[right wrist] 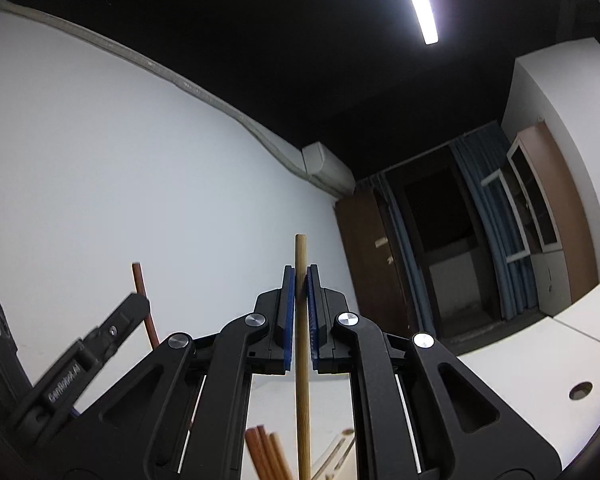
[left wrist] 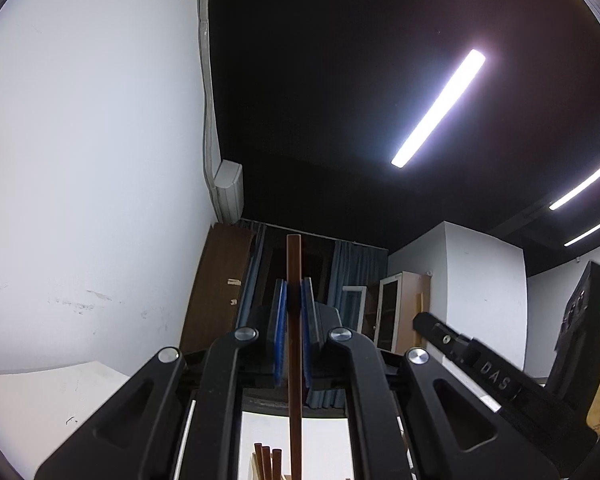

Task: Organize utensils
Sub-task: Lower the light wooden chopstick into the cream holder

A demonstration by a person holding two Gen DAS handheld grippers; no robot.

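Two sticks, one in each of my grippers, both tilted up toward the dark ceiling. My left gripper (left wrist: 295, 300) has its blue pads clamped on a dark brown chopstick (left wrist: 294, 344) that stands upright between them, its tip poking past them. My right gripper (right wrist: 300, 288) is pinched the same way on a lighter wooden chopstick (right wrist: 302, 360). Below both, a bunch of reddish-brown chopsticks (right wrist: 266, 454) pokes up beside a pale wooden holder (right wrist: 336, 452) on the white table (right wrist: 520, 380)
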